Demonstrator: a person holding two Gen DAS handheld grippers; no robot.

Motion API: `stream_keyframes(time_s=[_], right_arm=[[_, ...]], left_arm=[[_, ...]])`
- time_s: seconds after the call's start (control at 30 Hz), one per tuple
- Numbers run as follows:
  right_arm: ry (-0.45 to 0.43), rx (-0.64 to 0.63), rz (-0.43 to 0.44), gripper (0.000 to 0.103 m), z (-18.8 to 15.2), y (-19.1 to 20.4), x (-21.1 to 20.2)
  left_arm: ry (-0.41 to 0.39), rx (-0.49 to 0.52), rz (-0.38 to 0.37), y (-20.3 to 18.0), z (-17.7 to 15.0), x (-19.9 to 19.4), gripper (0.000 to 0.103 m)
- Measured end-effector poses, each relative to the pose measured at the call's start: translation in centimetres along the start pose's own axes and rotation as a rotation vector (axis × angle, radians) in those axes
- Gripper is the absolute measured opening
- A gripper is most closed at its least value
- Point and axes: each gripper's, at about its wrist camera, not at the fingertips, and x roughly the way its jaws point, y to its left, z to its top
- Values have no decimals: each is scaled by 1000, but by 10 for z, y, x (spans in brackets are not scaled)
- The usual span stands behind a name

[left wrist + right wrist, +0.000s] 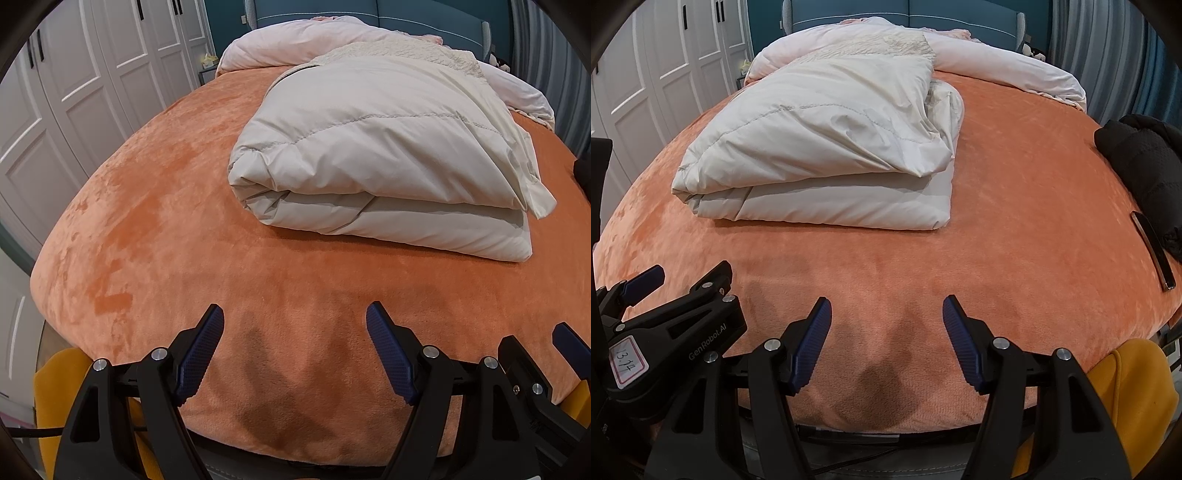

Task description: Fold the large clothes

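Observation:
A large off-white padded garment (384, 158) lies folded in a thick stack on the orange bed cover (155, 229); it also shows in the right wrist view (827, 155). My left gripper (295, 317) is open and empty, held over the near edge of the bed, well short of the garment. My right gripper (886, 308) is open and empty too, beside the left one, over the same near edge. The left gripper's body shows at the left of the right wrist view (676, 332).
A pale pink duvet (1008, 66) is heaped at the head of the bed. A black garment (1145, 170) and a phone (1152, 251) lie at the bed's right edge. Something yellow (1126, 398) sits below the bed's foot. White wardrobe doors (74, 92) stand left.

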Motion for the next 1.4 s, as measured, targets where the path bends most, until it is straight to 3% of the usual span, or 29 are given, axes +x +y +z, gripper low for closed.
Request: stream_keyframes(time_s=[1.4], right_arm=[[1, 36, -16, 60, -2, 4, -3]], left_arm=[[-18, 16, 15, -7, 2, -5, 74]])
